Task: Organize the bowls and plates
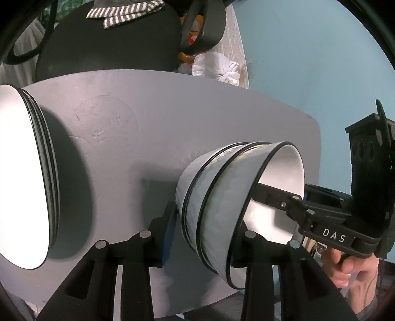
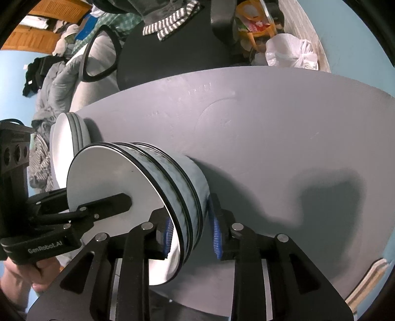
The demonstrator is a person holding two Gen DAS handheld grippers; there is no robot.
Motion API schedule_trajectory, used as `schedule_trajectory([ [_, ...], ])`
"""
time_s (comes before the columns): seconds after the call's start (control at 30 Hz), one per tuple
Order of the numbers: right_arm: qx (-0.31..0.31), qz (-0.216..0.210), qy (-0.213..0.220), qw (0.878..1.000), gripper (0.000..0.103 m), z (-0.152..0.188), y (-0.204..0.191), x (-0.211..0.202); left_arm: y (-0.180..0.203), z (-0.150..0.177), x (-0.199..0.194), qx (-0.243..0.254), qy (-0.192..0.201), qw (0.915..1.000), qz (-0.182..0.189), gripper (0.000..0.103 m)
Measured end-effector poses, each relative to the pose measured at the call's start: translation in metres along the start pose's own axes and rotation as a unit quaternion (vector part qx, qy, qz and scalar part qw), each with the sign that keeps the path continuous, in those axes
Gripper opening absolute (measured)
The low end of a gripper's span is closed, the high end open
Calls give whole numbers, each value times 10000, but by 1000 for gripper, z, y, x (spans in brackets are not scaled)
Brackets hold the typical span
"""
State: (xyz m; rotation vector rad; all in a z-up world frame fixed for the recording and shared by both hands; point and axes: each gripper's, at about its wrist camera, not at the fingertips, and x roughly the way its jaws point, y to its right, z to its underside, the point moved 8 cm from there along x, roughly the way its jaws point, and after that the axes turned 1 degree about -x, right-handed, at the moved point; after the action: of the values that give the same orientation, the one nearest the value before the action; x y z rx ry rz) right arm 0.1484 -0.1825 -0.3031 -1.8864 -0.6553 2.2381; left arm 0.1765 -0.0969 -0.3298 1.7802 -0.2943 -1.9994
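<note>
fingers [image 1: 169,237] of the left gripper [image 1: 206,232] are set astride the near wall of a nested stack of three pale blue-grey bowls with black rims and white insides [image 1: 217,205] – the blue-padded one outside, the other inside the top bowl; the pads are seen slightly parted from the wall, so the jaws are loosely apart rather than clamped. the right gripper [image 2: 192,234] is placed the same way on the opposite side of the stack, one blue ribbed pad inside the rim and one just beside the outer wall, with no firm press to be made out. each gripper's inner finger is seen by the other camera lying against the white inside of the top bowl. the bowl stack appears to be resting on the flat grey tabletop [image 1: 123,123], near its front edge. a stack of white plates with dark rims [image 1: 24,172] is set well apart at the table's left side. a person's hand [image 1: 350,266] is wrapped around the right gripper's handle. beyond the table, a black chair [image 1: 111,44] draped with a grey-and-white striped cloth [image 1: 123,14] and a knotted white plastic bag [image 1: 217,66] are visible.
</note>
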Motion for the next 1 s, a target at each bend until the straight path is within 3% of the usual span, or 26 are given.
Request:
schedule_trajectory([
  [0.47,239,-143,145,9995,22,7,1,-4,-6,14,-12,180,207,9995,-181,28],
  [1.0,-87,-38,42,9999,21,16,-48,0,-45,45,-51,-213,386,9985,-322,26],
])
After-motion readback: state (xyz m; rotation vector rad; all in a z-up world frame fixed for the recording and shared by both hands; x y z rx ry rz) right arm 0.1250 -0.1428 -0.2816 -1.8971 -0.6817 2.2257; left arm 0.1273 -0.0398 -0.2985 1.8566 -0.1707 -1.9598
